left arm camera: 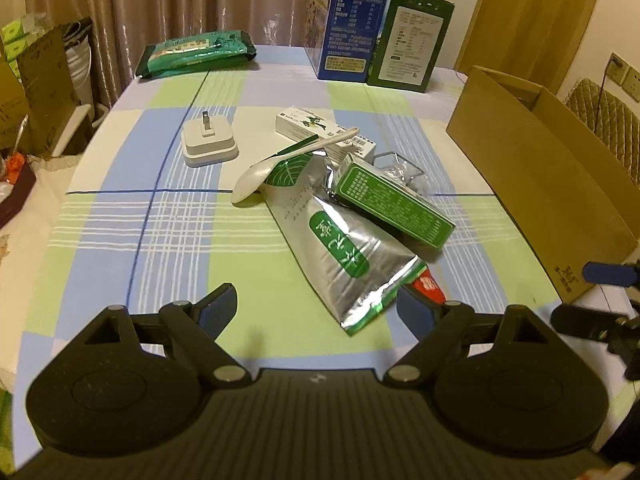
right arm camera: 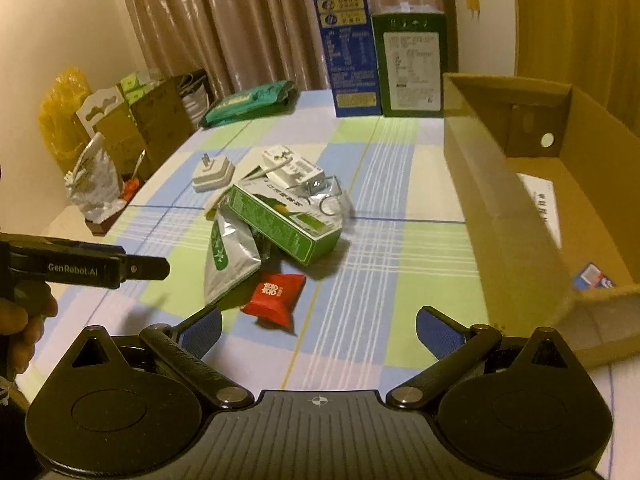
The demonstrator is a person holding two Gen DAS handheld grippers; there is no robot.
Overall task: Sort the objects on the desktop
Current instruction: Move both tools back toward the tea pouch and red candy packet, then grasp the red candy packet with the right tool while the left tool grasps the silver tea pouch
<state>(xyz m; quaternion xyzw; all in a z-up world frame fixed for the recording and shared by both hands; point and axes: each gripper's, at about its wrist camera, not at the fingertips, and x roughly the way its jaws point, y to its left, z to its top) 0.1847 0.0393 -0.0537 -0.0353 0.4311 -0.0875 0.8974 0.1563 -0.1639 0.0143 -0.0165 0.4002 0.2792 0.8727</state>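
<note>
A heap lies mid-table: a silver-green pouch [left arm camera: 340, 248], a green box [left arm camera: 394, 200], a white spoon [left arm camera: 280, 164], a white box [left arm camera: 320, 130], a white charger [left arm camera: 208, 140] and a small red packet [right arm camera: 274, 294]. The pouch [right arm camera: 228, 254], green box [right arm camera: 280, 224] and charger [right arm camera: 212, 174] show in the right wrist view too. My left gripper [left arm camera: 316, 312] is open and empty, just short of the pouch's near end. My right gripper [right arm camera: 318, 330] is open and empty, just behind the red packet.
An open cardboard box [right arm camera: 500, 208] stands at the table's right, with a few items inside. A blue carton [left arm camera: 348, 20], a dark green carton [left arm camera: 412, 40] and a green packet [left arm camera: 196, 52] stand at the far edge. Boxes and bags sit left of the table.
</note>
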